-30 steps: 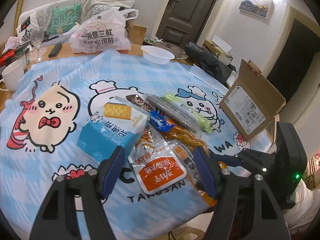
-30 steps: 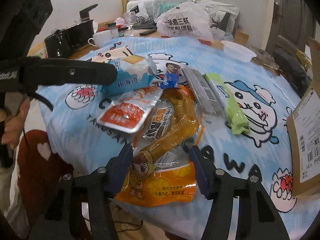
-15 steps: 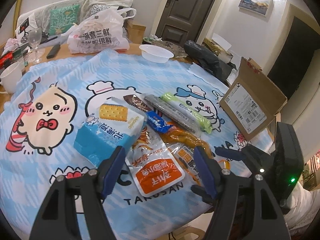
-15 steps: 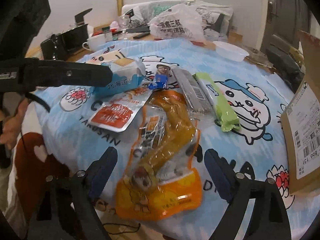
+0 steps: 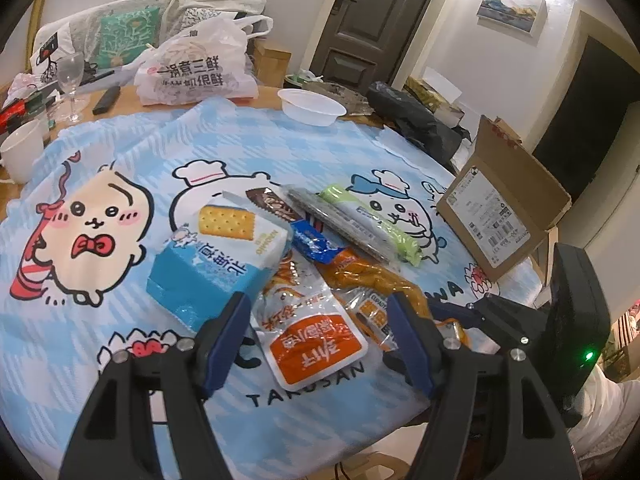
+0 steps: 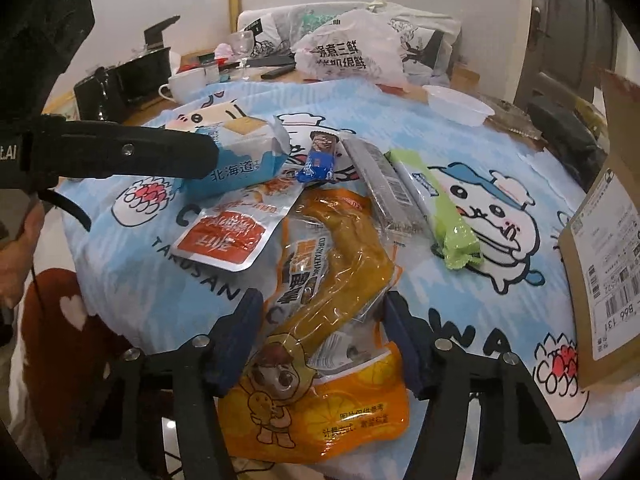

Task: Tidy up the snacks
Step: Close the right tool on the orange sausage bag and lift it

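Right gripper [image 6: 320, 334] straddles the orange chicken-foot pouch [image 6: 320, 280], fingers spread either side, not visibly pinching. Left gripper [image 5: 316, 336], likewise spread, hovers over the red sauce-style packet [image 5: 316, 340] beside that pouch.

The left gripper [image 5: 318, 338] is showing two matte black angular arms, each wearing a dark blue pad on its inner face and a pair of round silver screws on top. The right gripper [image 6: 324, 338] is carrying the same black frame, blue pads [image 6: 240, 342] and silver screws, and a small green light is glowing on its black housing [image 5: 576, 332]. A thin black cable is trailing beside the person's bare hand [image 6: 18, 258].
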`<state>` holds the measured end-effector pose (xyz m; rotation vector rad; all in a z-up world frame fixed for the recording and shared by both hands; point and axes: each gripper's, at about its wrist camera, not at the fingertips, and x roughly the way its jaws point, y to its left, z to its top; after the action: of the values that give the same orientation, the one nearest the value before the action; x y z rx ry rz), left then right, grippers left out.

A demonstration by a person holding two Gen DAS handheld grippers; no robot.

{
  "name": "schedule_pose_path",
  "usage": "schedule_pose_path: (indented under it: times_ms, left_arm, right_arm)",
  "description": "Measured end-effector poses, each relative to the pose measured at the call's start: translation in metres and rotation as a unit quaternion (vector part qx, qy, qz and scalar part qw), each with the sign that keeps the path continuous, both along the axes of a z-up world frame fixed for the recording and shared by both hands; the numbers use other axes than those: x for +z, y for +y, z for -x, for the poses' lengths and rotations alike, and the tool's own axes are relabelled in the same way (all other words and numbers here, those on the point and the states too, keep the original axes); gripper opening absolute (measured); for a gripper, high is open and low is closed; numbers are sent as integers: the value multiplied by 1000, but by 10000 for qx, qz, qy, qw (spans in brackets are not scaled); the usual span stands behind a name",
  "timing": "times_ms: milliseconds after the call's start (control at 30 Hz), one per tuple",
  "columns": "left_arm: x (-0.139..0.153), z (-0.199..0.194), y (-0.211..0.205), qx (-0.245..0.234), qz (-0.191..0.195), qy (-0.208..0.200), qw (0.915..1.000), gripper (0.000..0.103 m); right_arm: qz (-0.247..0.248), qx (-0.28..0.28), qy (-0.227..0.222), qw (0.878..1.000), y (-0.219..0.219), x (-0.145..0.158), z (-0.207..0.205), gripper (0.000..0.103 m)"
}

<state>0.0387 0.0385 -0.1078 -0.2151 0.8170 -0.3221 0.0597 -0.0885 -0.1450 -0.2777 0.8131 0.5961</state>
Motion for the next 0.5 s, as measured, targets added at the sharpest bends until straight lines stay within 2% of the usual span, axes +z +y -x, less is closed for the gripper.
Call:
schedule_pose_path:
  times_ms: [267, 500]
  left_arm:
    - [7, -1, -14, -246, 260, -12, 9994, 67]
    - [24, -7, -24, -528, 888, -65, 9946, 67]
  right_arm:
    - [-512, 56, 4, 9987, -21, 29, 4, 57]
    - [-1046, 385, -67, 9937, -24, 59, 13, 57]
